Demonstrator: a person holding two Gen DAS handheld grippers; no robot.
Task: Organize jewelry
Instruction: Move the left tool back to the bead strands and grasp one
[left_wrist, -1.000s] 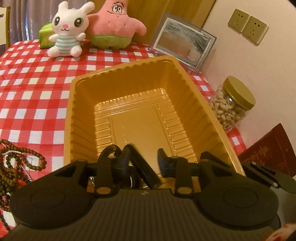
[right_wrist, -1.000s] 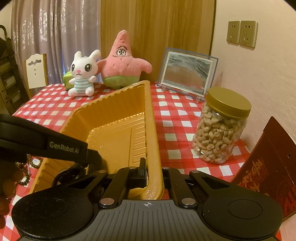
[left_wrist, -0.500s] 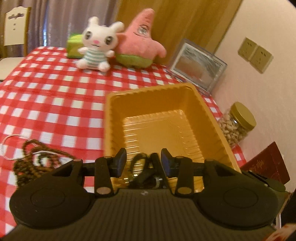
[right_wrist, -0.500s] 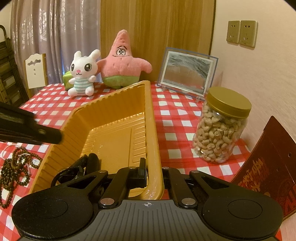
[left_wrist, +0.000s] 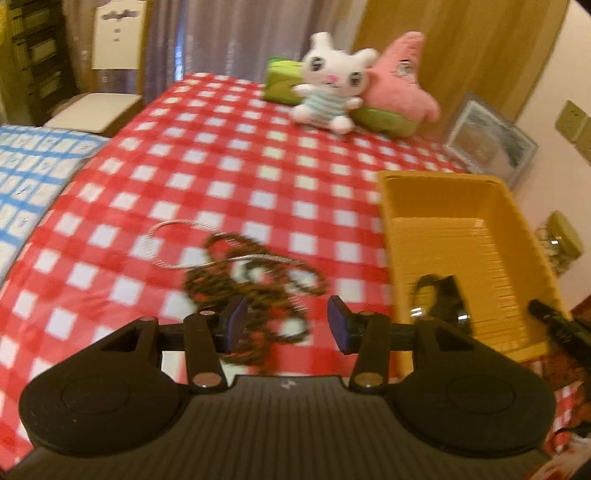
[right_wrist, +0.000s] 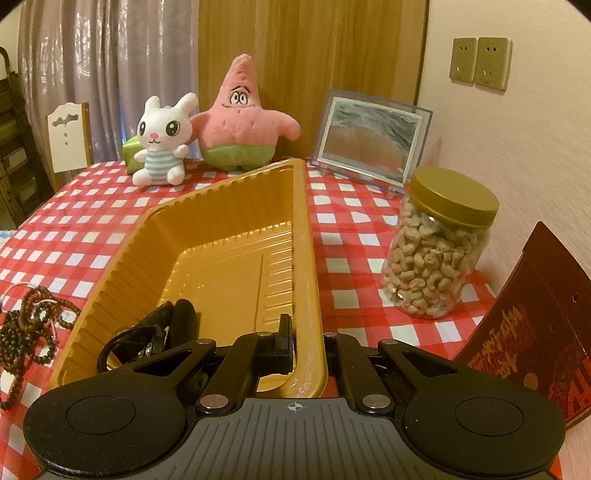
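Left wrist view shows the left hand-held gripper (left_wrist: 284, 322) spread and empty, its jaws having just been opening, above the tangled brown bead strands (left_wrist: 255, 291) and silver chain (left_wrist: 173, 225) on the table (left_wrist: 258, 162). The right hand-held gripper (right_wrist: 308, 341) pinches the gold tray (right_wrist: 122, 254) wall, with a black watch (right_wrist: 147, 338) already inside. Knotted strands could snag the chain and drag it along, I'd judge.

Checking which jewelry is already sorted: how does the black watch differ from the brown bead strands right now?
The black watch lies inside the yellow tray, at its near end; the brown bead strands lie outside it on the checked tablecloth. The watch is one black band, while the beads form a loose tangle of loops with a thin silver chain across them. Neither is held: the left claw stands open above the beads.
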